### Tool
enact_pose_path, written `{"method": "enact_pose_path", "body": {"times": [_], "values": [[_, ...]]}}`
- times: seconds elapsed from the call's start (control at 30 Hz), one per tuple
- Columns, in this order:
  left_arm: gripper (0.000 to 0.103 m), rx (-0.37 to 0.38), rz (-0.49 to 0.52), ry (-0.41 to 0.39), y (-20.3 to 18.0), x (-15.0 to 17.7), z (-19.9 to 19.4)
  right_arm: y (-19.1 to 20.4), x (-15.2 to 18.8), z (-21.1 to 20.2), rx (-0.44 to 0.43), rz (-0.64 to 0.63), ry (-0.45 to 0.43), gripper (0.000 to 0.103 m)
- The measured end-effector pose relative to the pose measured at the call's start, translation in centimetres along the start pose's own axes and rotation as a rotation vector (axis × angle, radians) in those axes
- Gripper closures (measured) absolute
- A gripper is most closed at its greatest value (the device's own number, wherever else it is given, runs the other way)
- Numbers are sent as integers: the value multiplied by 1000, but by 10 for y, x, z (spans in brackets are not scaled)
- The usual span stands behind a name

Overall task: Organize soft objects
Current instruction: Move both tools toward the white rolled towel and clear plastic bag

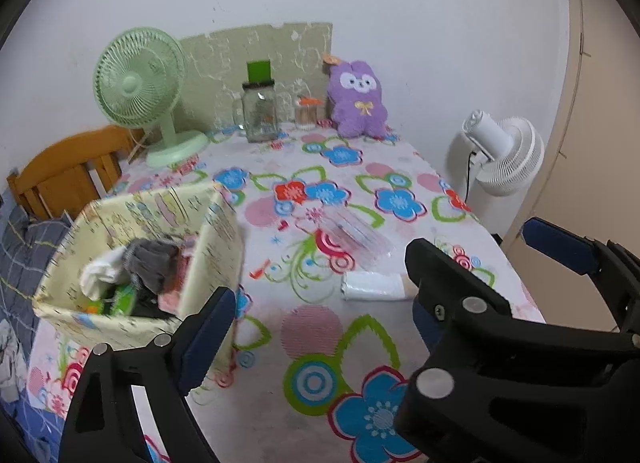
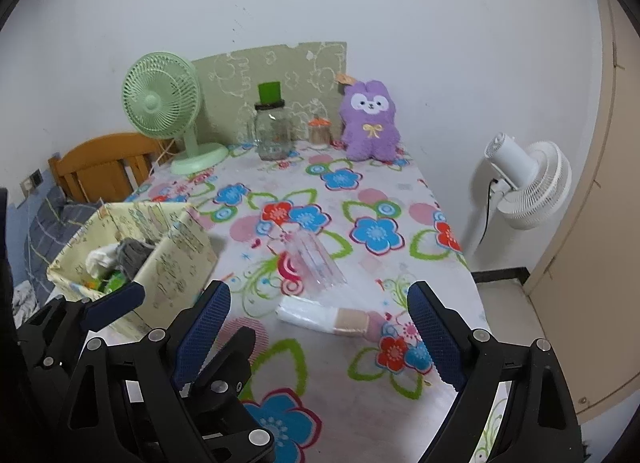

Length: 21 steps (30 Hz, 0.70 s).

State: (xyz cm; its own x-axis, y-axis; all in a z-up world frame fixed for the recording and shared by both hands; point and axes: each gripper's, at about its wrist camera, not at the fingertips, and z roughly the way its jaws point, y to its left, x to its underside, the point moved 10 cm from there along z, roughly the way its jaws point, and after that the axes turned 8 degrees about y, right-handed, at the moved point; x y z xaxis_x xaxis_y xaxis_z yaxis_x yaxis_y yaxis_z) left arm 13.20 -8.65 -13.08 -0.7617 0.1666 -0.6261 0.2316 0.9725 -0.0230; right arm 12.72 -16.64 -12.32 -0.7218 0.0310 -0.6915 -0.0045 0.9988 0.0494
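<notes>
A cream fabric box [image 1: 216,239] [image 2: 176,263] stands at the table's left and holds several soft items, among them a grey sock [image 1: 154,263] and a white cloth [image 1: 100,273]. A rolled white-and-beige sock [image 1: 376,285] [image 2: 324,317] lies on the floral tablecloth beside a clear plastic piece [image 1: 356,235] [image 2: 316,259]. A purple plush [image 1: 358,99] [image 2: 370,119] sits at the back. My left gripper [image 1: 320,303] is open and empty, just right of the box. My right gripper [image 2: 320,327] is open and empty, close in front of the rolled sock.
A green fan [image 1: 140,91] [image 2: 164,107], a glass jar [image 1: 260,111] [image 2: 274,131] and a small container [image 1: 306,113] stand along the back wall. A white fan [image 1: 504,155] [image 2: 528,183] stands beyond the table's right edge. A wooden chair [image 1: 68,171] is at the left.
</notes>
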Motion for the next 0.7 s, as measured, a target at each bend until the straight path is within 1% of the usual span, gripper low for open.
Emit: {"method": "enact_pose_path", "body": {"times": [0.2, 0.37, 0.53, 0.7], "values": [[12, 4, 19, 55, -10, 13, 20, -11, 15, 18, -11, 28, 41, 11], [12, 2, 36, 81, -15, 20, 33, -16, 24, 31, -14, 25, 60, 11], [12, -3, 51, 122, -18, 27, 50, -19, 32, 48, -19, 30, 97, 11], [12, -2, 60, 145, -21, 30, 62, -24, 38, 62, -26, 38, 125, 11]]}}
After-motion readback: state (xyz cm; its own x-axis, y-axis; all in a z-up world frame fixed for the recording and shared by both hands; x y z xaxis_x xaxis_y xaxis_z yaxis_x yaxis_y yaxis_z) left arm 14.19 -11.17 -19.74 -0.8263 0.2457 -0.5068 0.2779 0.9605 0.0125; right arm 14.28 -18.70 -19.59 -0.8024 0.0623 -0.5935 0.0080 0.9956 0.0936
